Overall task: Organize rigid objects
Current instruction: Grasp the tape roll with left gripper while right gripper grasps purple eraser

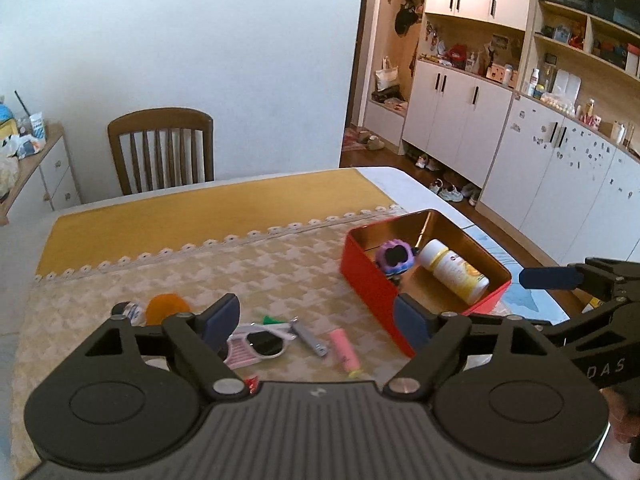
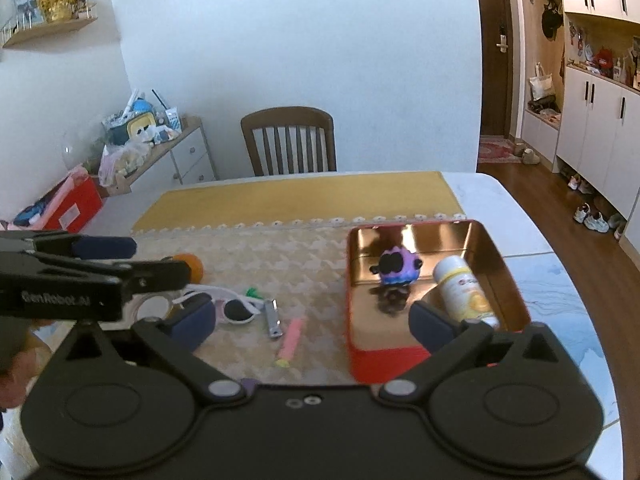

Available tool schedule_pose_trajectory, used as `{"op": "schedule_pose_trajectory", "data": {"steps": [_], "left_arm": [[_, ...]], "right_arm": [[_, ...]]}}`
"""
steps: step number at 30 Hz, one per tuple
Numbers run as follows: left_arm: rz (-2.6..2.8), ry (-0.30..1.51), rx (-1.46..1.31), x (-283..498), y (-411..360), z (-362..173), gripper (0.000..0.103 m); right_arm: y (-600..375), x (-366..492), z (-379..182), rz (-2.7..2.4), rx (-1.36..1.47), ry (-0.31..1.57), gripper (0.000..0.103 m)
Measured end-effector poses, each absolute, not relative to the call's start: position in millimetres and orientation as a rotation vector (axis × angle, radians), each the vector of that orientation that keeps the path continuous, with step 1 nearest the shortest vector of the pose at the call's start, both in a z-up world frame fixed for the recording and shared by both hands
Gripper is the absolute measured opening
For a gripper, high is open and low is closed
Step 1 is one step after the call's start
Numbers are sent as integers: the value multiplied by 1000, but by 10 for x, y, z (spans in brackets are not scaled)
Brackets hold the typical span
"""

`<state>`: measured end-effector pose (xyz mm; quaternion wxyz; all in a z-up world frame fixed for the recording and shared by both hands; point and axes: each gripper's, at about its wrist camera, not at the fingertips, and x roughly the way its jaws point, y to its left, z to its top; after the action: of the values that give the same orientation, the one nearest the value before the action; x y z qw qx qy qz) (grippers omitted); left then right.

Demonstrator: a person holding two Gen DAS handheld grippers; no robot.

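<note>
- Red tin (image 2: 384,356) sits on the worktop (image 2: 304,196) at the right, lid off, gold lining showing. Inside: a purple toy (image 2: 398,266) toward the far left of the tin, and a white-and-yellow bottle (image 2: 464,290) lying on its side along the right wall.
- Loose items left on the patterned cloth, left of the tin: pink tube (image 2: 291,342), nail clipper (image 2: 273,318), white-framed sunglasses (image 2: 236,308), a small green piece (image 2: 252,292), an orange round object (image 2: 192,266) farther left.
- Pink tube: lies nearest the tin, roughly lengthwise toward the camera. Judged light, smooth plastic, likely to roll or squirt out of a pinch; best taken across the middle of the barrel.
- Nail clipper: flat metal, stiff, slippery, very low on the cloth. Judged hardest to pick; grip across the narrow sides, jaws pressed close to the cloth.
- Sunglasses: light, lenses scratchable, arms may fold. Take at the bridge or frame rim, not on a lens.
- Orange object: partly hidden by the left gripper in the right wrist view; material cannot be told.
- Left gripper (image 1: 316,322): jaws apart, nothing between them, above the sunglasses and clipper.
- Right gripper (image 2: 314,322): jaws spread wide, empty, near edge of the tin just ahead of its right finger.
- Cloth looks soft; it may bunch under a low grasp.
</note>
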<state>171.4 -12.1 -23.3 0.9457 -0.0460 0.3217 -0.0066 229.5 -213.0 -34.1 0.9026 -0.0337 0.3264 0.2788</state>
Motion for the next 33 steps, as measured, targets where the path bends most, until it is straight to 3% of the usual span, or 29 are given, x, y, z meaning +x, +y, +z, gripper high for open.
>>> {"op": "schedule_pose_trajectory", "data": {"steps": [21,27,33], "left_arm": [[128,736,-126,1470,912,-945,85],[167,786,-68,1625,1017,-1241,85],[151,829,-62,1795,1021,-1438,85]], "right_arm": [[-1359,2011,-993,620,-189,822,102],[-1207,2064,-1181,613,-235,865,93],[-1142,2165,-1361,581,-246,918,78]]}}
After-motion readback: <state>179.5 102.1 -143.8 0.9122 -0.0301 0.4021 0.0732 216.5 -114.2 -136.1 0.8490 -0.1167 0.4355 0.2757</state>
